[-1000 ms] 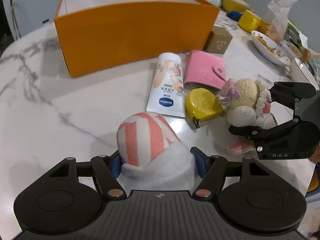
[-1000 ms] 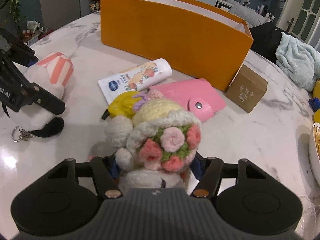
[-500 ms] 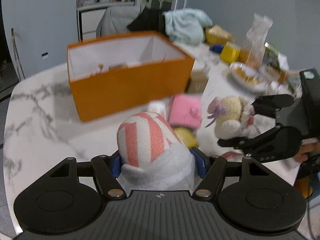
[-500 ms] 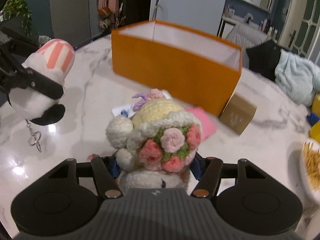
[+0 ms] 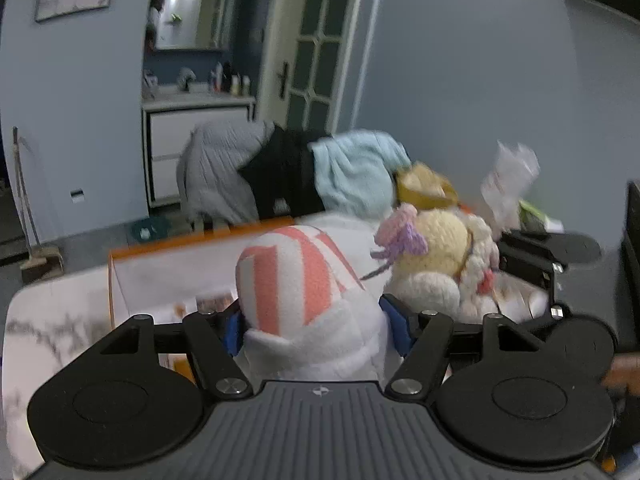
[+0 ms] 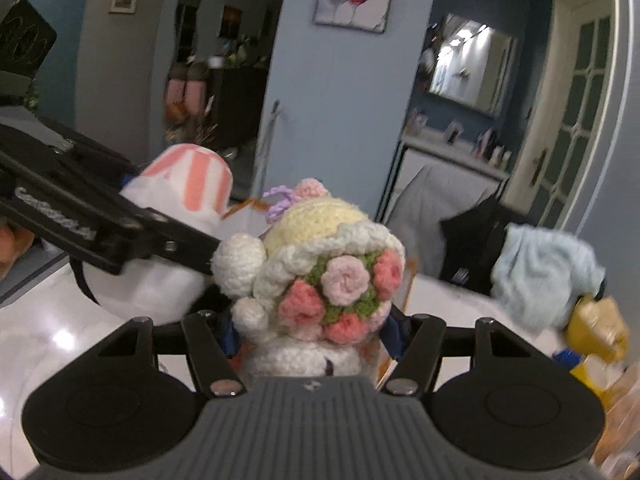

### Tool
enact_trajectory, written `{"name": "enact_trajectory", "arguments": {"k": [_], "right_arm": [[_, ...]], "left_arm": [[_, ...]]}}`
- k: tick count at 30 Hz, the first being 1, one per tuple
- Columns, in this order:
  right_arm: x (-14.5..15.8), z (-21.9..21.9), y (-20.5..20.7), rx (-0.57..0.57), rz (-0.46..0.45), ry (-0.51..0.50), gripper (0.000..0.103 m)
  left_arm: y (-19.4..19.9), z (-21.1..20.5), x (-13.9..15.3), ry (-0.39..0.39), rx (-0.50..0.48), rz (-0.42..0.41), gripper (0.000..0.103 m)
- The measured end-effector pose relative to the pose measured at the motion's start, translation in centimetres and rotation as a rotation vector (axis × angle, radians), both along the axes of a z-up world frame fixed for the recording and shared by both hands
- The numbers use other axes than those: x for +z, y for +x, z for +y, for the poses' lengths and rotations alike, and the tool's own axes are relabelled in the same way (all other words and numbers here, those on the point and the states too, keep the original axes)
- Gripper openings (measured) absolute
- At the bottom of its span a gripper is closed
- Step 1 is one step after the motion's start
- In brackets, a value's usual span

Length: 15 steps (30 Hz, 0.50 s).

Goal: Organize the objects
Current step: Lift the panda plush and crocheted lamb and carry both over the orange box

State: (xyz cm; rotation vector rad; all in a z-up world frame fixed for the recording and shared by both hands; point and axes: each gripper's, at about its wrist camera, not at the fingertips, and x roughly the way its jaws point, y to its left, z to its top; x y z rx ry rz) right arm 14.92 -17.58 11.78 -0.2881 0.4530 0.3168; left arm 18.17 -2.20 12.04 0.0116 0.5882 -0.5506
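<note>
Left tool: clamped on the pink-striped white plush, held above the surface.
Right tool: clamped on the crocheted doll, just right of the left tool.
Orange box: ahead, below both toys.

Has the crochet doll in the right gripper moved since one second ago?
Yes. The crochet doll has gone upward and toward the orange box: it was low beside the box, now it is above the box rim.

Two plush toys, two grippers, one orange box.
</note>
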Motion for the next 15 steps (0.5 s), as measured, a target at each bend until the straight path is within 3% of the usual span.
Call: {"name": "enact_trajectory", "arguments": {"k": [6,8,15], "right_arm": [[-0.2,1.1,5.5,-0.070,-0.044,0.004,0.066],[-0.9,1.5,7.2,-0.087,-0.047,0.004,0.066],[-5.6,2.0,13.2,-0.141,0.031,-0.004,0.066]], "left_arm": [[5.3,-0.1,-0.7,-0.049,0.088,-0.029,0.075],[6.9,-0.5,-1.8,-0.025,0.105,-0.029,0.075],[11.3,-1.1,-5.6,0.012,0.135,0.033,0.074]]}}
